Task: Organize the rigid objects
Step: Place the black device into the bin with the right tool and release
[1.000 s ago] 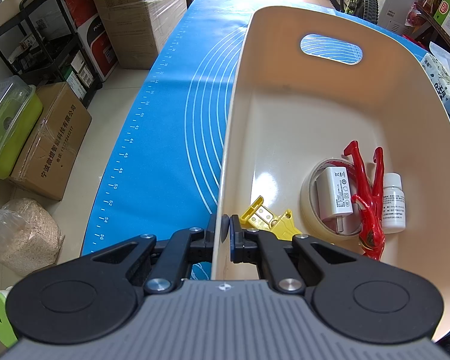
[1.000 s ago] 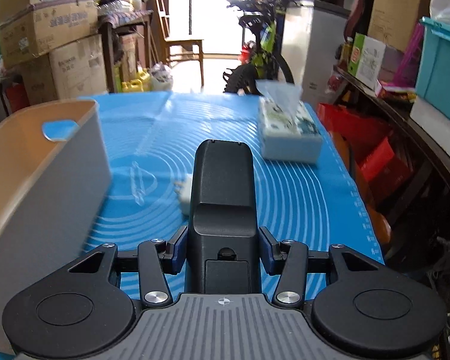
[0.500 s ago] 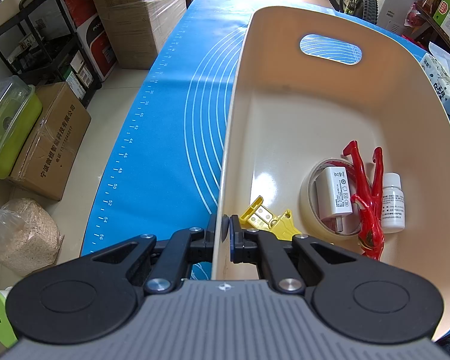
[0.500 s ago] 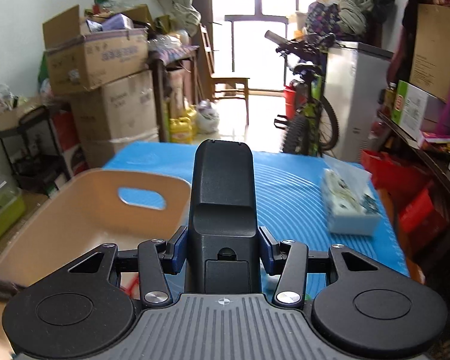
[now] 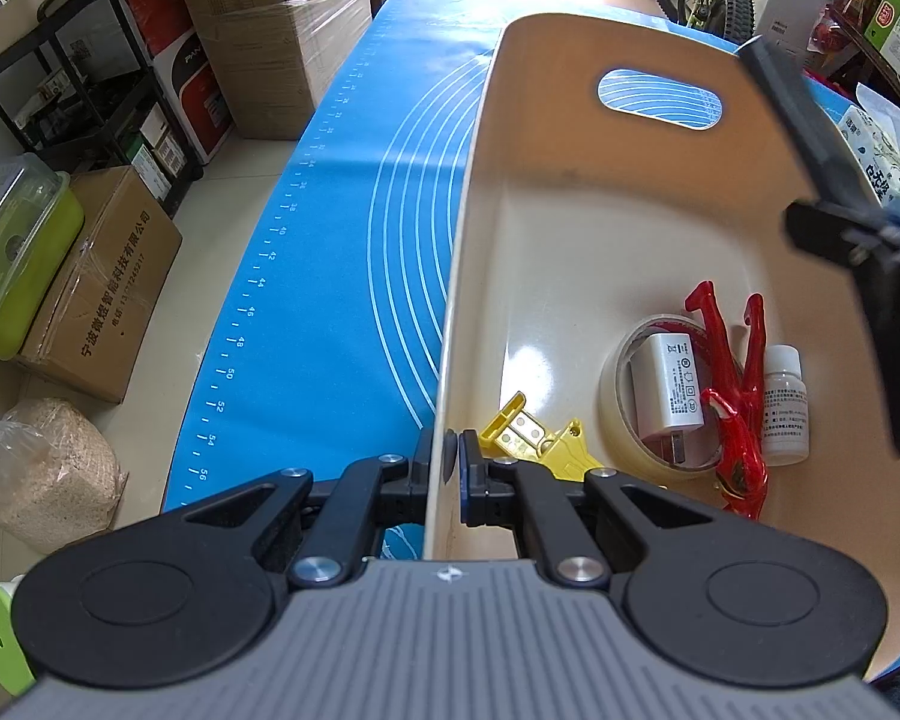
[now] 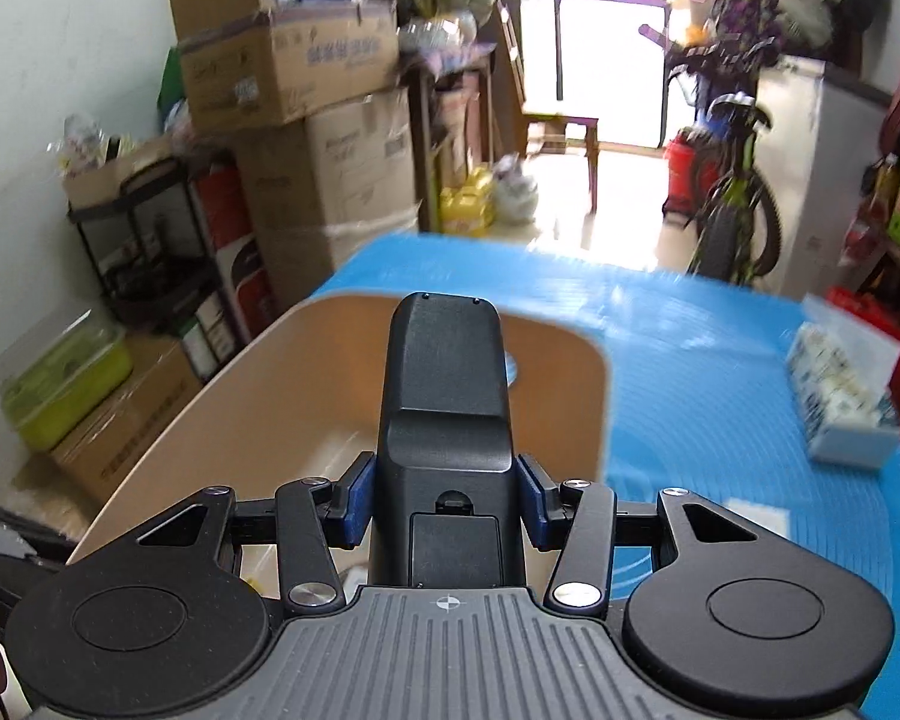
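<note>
Inside one cream bin (image 5: 570, 228), five items: tape roll (image 5: 615, 414), charger (image 5: 666, 387), bottle (image 5: 784, 402), two clips (image 5: 732, 396).

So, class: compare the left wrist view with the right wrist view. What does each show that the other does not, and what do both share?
Only the left wrist view shows the bin's contents: tape roll, white charger, red clip, small white bottle, yellow clip, and the left gripper clamped on the bin's rim.

Only the right wrist view shows the window and the right gripper gripping the black device squarely.

Both share the beige bin, blue mat, tissue pack and bicycle.
</note>
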{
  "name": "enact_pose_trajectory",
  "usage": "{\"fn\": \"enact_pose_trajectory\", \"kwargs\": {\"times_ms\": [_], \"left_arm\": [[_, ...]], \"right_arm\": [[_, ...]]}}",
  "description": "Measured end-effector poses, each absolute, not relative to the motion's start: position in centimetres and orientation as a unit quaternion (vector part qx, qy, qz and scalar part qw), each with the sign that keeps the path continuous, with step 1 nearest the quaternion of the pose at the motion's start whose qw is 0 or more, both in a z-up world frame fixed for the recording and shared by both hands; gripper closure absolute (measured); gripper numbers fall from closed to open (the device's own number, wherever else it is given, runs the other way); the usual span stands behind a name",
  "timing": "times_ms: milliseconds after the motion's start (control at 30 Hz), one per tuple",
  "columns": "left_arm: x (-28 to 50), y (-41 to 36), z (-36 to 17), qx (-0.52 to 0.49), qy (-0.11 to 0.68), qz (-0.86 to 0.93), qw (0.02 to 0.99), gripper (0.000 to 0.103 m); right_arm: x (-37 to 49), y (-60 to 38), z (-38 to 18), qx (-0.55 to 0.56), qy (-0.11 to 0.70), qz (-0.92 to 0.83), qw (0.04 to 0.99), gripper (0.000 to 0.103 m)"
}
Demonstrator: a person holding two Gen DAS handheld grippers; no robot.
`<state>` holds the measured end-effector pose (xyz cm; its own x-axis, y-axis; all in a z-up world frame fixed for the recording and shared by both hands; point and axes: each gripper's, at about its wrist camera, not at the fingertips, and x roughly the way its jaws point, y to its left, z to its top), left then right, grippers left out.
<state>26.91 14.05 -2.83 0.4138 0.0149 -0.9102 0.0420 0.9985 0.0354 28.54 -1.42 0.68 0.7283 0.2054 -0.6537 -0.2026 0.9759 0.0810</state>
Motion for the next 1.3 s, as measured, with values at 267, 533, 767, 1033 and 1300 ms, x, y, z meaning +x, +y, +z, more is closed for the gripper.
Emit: {"fn": "enact_pose_trajectory", "kwargs": {"times_ms": [267, 533, 767, 1033, 1300], "left_arm": [[26.9, 14.1, -2.8, 0.027, 0.541, -0.008, 0.841, 0.095], [26.9, 14.0, -2.7, 0.029, 0.540, -0.008, 0.841, 0.095], [26.9, 14.0, -2.7, 0.029, 0.541, -0.007, 0.840, 0.095], [26.9, 14.1, -2.7, 0.029, 0.542, -0.007, 0.840, 0.095], [26.9, 14.1, -2.7, 0.027, 0.542, -0.008, 0.840, 0.095]], "right_arm": [[28.6, 1.4, -1.8, -0.053, 0.400, 0.116, 0.907, 0.049], [28.7, 1.8, -2.4, -0.043, 0.430, 0.135, 0.892, 0.049], [28.6, 1.2, -2.0, -0.032, 0.425, 0.138, 0.894, 0.044], [27.8, -2.0, 0.7, 0.015, 0.391, 0.130, 0.911, 0.035], [27.6, -8.8, 1.9, 0.022, 0.359, 0.044, 0.932, 0.031]]}}
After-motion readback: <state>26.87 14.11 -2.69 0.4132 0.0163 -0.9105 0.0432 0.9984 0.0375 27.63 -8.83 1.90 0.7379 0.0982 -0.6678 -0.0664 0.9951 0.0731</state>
